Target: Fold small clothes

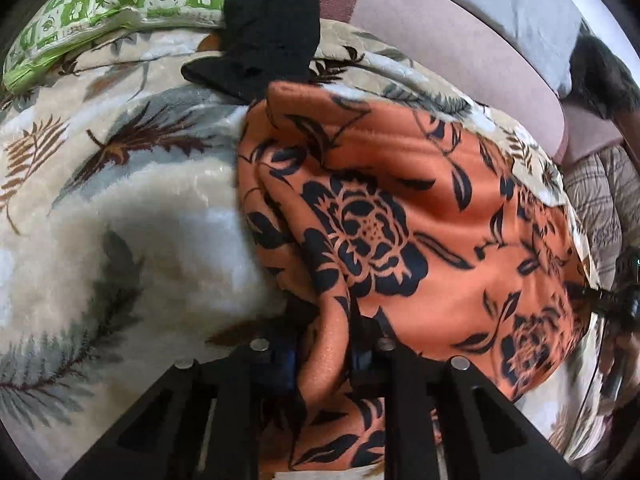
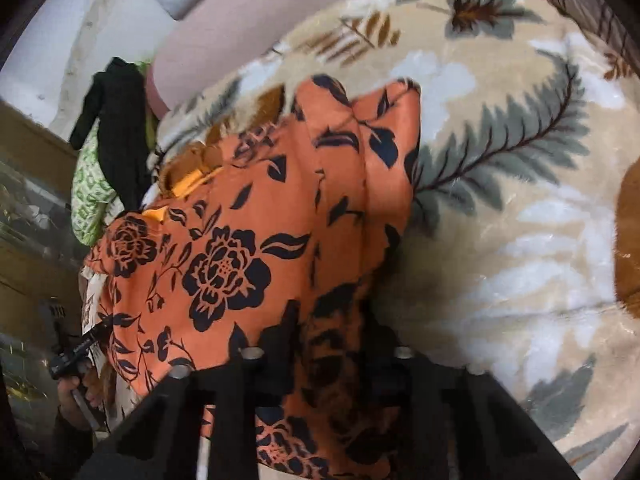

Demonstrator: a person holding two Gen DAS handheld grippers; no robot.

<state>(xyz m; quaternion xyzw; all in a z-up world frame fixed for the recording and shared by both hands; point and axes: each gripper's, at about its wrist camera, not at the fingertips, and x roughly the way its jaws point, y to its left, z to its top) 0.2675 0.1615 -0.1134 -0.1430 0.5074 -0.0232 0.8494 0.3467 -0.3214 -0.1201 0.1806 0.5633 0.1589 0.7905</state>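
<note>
- Left gripper (image 1: 326, 320): jaws nearly closed, pinching a fold of the orange floral garment (image 1: 400, 208).
- Right gripper (image 2: 334, 336): likewise narrow, clamping the same garment's edge.

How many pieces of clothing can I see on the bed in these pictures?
2. The orange floral garment lies across the leaf-patterned blanket, near the cameras. The black garment lies behind it, against the green checked pillow. More may be hidden underneath.

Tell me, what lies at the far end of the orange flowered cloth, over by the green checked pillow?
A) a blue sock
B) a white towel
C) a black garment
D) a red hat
C: a crumpled black garment lies beyond the orange flowered cloth, against the green checked pillow.
</note>
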